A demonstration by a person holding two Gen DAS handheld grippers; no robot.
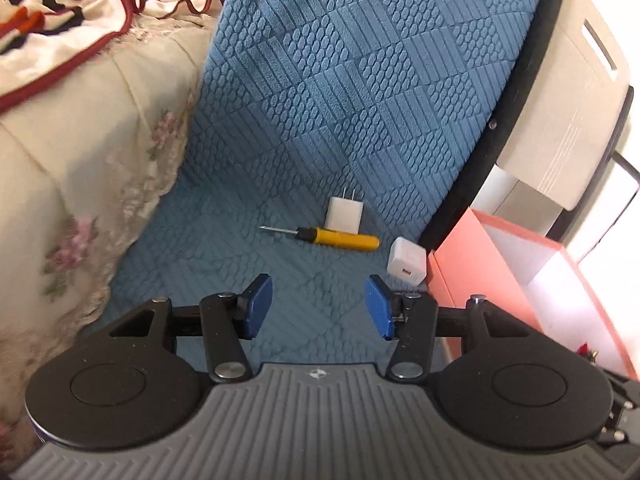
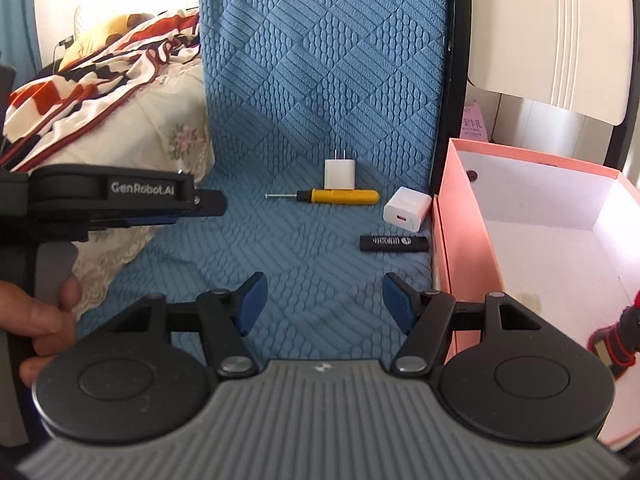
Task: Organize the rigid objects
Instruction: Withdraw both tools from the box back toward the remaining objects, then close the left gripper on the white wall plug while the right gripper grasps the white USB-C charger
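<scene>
Both grippers hover above a blue textured cover [image 2: 320, 80], neither holding anything. Left gripper [image 1: 318, 306]: blue pads spread wide apart, nothing between them; in the right wrist view it enters from the left edge side-on [image 2: 200, 206], held by a hand [image 2: 44, 320], well apart from the objects. Right gripper [image 2: 322, 306]: jaws likewise wide open, empty, only the cover visible in the gap. Objects on the cover, ahead of both grippers: a yellow-handled screwdriver [image 2: 336, 197] lies flat, its metal tip pointing left. A white plug adapter [image 2: 339, 175] stands just behind the handle with its prongs up, touching or nearly touching it; cannot tell which. A second white charger cube [image 2: 406, 210] sits to the right of the screwdriver, port face toward the camera, just beside the wall of a pink box [image 2: 460, 240]. A black stick-shaped item with pale lettering [image 2: 394, 243] lies flat in front of the cube, its right end close to the box wall; it is hidden in the left wrist view. The pink box stands open at the right edge of the cover, white inside; a red-and-black object [image 2: 616, 336] shows at its near right, partly cut off by the frame. A floral quilt [image 1: 80, 180] borders the cover on the left.
</scene>
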